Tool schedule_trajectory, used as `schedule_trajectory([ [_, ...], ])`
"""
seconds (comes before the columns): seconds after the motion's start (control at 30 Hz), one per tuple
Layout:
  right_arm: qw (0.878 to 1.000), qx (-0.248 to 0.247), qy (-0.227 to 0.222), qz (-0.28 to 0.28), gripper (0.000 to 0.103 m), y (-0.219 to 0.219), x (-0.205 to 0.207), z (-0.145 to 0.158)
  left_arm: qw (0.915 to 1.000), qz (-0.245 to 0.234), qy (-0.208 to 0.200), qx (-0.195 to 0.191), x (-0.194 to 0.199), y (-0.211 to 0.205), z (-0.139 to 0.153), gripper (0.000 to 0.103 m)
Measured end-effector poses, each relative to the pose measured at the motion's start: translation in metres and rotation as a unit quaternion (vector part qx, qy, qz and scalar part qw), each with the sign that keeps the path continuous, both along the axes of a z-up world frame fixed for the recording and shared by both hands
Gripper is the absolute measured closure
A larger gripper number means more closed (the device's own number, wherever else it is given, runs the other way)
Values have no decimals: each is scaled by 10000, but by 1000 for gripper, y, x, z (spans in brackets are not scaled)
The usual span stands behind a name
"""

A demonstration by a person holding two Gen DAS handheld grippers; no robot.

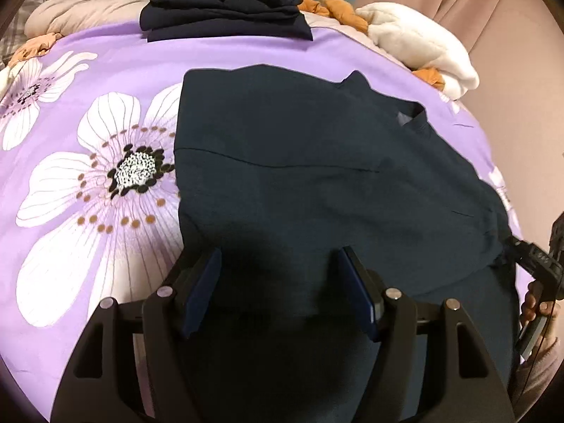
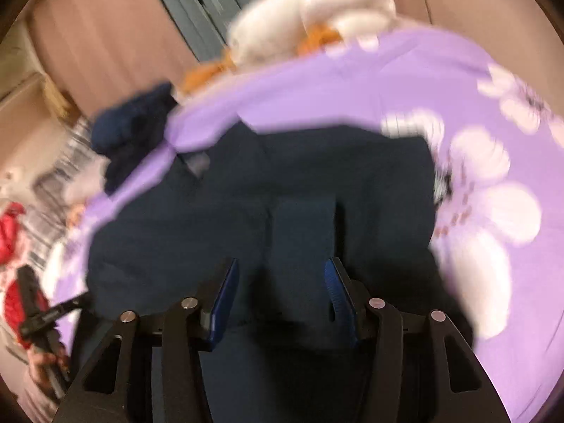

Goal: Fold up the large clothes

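My left gripper (image 1: 278, 271) hovers spread over the navy garment (image 1: 317, 176) on the purple bedspread (image 1: 105, 70). My right gripper (image 2: 280, 282), blurred, appears spread too.

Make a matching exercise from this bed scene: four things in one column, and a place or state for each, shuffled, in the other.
Things:
1. dark garment
2. folded navy stack
3. white fluffy blanket
4. left gripper

Places or states:
A. bunched at the bed's far right edge
B. open, fingers over dark cloth
C. piled at the far end of the purple floral cover
D. spread flat in the middle of the cover

Pairs: 1-D, 2-C, 3-A, 4-B
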State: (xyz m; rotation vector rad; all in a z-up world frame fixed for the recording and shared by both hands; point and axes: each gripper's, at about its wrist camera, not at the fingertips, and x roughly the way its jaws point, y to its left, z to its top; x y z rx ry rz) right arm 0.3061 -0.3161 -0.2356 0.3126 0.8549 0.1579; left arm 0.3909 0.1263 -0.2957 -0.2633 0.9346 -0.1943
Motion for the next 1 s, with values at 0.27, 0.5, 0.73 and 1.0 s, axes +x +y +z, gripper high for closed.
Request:
schedule_trajectory([
  [0.27, 10000, -4, -40, -62, 50, -6, -51, 34, 9977, 336, -258, 534, -68, 14, 32, 10],
  [0.5, 9994, -163, -230, 200, 34, -14, -150, 42, 9924, 791, -284, 902, -178, 19, 41, 0],
  [0.73, 9995, -13, -129, 271, 27, -15, -209, 35, 9892, 1046, -302, 977, -261, 19, 52, 1],
  [1.0, 9994, 34, -47, 328, 24, -13, -231, 29, 9818, 1268, -501, 1324, -305, 17, 59, 1],
])
